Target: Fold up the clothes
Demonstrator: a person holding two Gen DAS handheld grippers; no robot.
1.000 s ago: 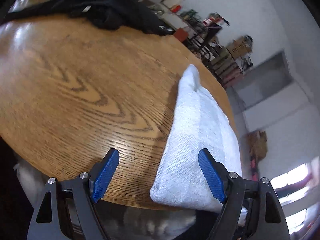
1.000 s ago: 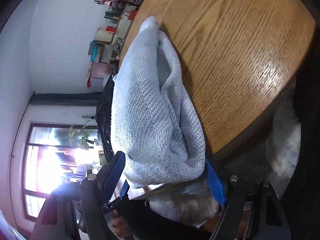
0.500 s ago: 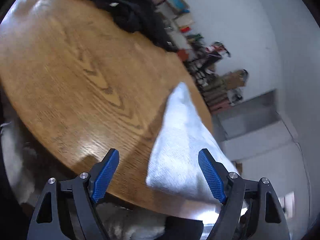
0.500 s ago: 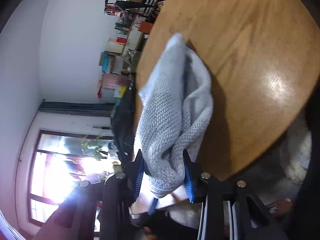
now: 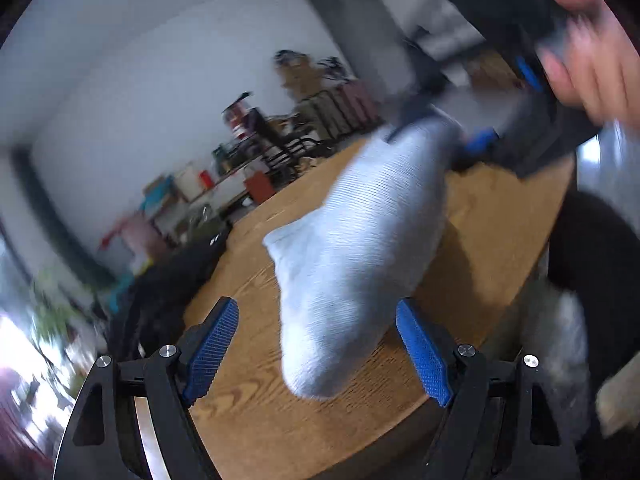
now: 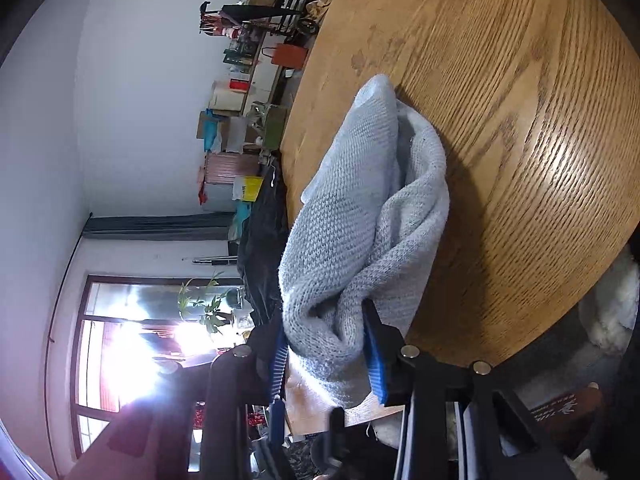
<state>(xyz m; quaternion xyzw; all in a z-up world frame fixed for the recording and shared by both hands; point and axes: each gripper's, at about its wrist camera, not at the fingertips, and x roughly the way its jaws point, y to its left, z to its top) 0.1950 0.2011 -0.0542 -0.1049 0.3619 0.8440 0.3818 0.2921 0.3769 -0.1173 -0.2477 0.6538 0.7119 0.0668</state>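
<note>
Fingers (image 6: 374, 350) of the right gripper (image 6: 326, 354) pinched one end of the pale knit cloth (image 6: 360, 216); its far end trailed onto the wooden desk (image 6: 520, 120); left gripper (image 5: 320, 352) stood spread, the hanging cloth (image 5: 352, 264) between its fingers, untouched; soft, light and limp, it would sag; best taken at corners; no containers showed.

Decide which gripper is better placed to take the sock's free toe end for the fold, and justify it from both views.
Left. The left gripper is open with the sock's hanging toe end between its fingers. The right gripper is already shut on the cuff end, so it cannot take another part.
</note>
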